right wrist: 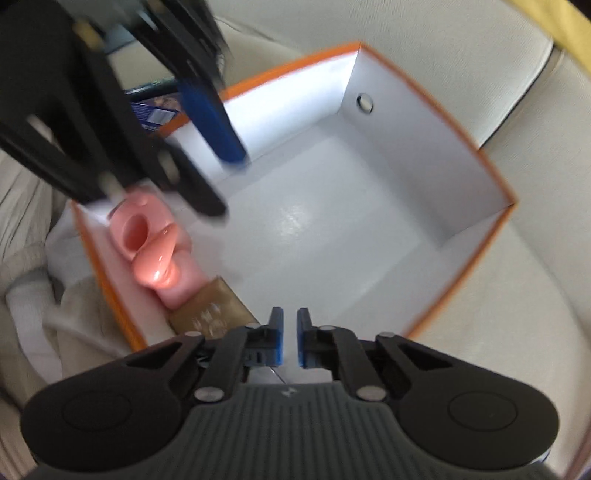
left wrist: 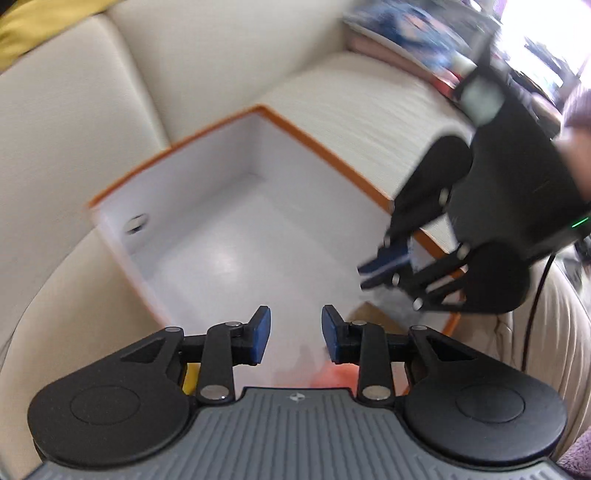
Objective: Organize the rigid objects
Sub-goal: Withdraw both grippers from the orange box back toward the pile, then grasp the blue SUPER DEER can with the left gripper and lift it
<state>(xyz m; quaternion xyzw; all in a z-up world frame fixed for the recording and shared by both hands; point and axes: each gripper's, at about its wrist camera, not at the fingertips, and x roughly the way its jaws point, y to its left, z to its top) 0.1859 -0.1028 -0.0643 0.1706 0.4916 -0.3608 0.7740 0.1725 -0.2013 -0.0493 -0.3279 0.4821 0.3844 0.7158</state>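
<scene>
A white box with an orange rim (left wrist: pixel 207 133) sits on a cream sofa. In the left wrist view my left gripper (left wrist: pixel 295 336) hovers over the box's near side, open, with nothing between its blue pads. My right gripper (left wrist: pixel 373 271) hangs over the box's right edge. In the right wrist view the right gripper (right wrist: pixel 290 336) is shut with only a thin slit between the pads and nothing in it. A glossy pink twisted object (right wrist: pixel 155 251) and a gold-brown pack (right wrist: pixel 214 310) lie in the box (right wrist: pixel 461 147) along its left wall. The left gripper's blue pad (right wrist: pixel 210 118) reaches in from the upper left.
Cream sofa cushions (left wrist: pixel 74 110) surround the box. A stack of books or magazines (left wrist: pixel 406 33) lies on the armrest at the upper right. A blue printed package (right wrist: pixel 155 110) sits behind the box. Most of the box floor (right wrist: pixel 332 221) is bare.
</scene>
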